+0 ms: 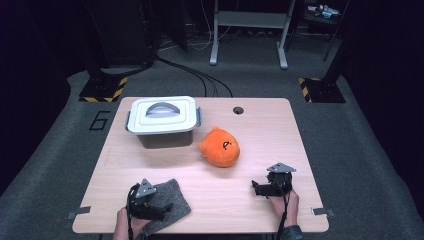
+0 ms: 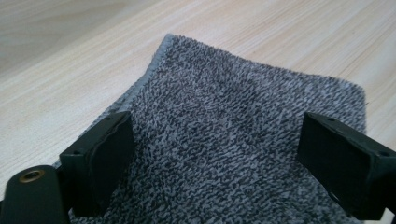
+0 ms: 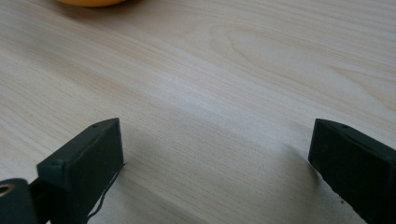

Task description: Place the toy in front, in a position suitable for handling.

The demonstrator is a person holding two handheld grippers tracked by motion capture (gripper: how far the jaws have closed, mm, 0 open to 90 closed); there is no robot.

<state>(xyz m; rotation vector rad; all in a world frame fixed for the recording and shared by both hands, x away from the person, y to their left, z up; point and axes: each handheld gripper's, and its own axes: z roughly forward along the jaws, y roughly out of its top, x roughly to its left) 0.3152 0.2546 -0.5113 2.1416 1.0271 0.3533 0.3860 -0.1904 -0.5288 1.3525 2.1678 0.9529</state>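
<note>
A grey speckled cloth lies flat near the table's front left edge. My left gripper rests over it, open, and in the left gripper view its jaws stand wide apart with the cloth between and beneath them. An orange plush toy sits at the table's middle. My right gripper is low over bare wood at the front right, open, pointing left. The right gripper view has the toy's orange edge at the top.
A white lidded box with a grey handle stands at the back left of the wooden table. A round cable hole is near the back edge. Bare wood lies between the two grippers.
</note>
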